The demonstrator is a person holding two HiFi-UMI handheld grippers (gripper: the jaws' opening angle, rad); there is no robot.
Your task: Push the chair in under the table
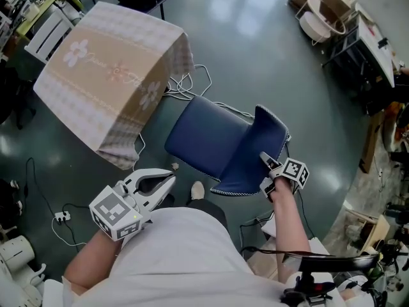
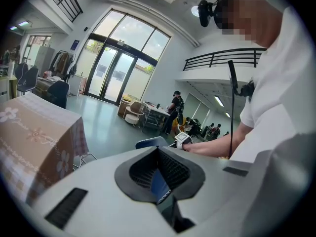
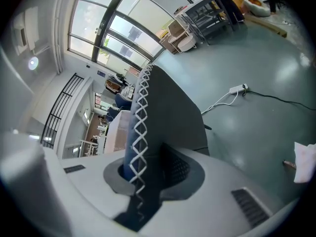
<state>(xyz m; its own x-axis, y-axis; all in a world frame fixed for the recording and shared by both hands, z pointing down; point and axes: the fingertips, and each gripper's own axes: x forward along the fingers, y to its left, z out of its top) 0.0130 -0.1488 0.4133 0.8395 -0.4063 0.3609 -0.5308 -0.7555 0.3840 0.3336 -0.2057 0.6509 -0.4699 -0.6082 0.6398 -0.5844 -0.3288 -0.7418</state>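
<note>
A blue chair [image 1: 211,136] stands on the grey floor just to the right of a table [image 1: 108,69] covered with a beige flowered cloth. Its seat faces the table. My right gripper [image 1: 271,171] is closed on the top edge of the chair's backrest [image 1: 259,149]. In the right gripper view the white-stitched edge of the backrest [image 3: 168,117] runs between the pads of the right gripper [image 3: 148,167]. My left gripper [image 1: 156,187] hangs close to my body, short of the seat, shut and holding nothing. The left gripper view shows the left gripper [image 2: 158,169] with the table [image 2: 34,132] and chair [image 2: 150,142] beyond it.
White cables [image 1: 192,78] lie on the floor between table and chair. A power strip [image 1: 61,217] lies at the lower left. My shoe [image 1: 198,189] is by the seat's near edge. Desks and chairs [image 1: 332,18] stand at the upper right. People [image 2: 175,107] stand far off.
</note>
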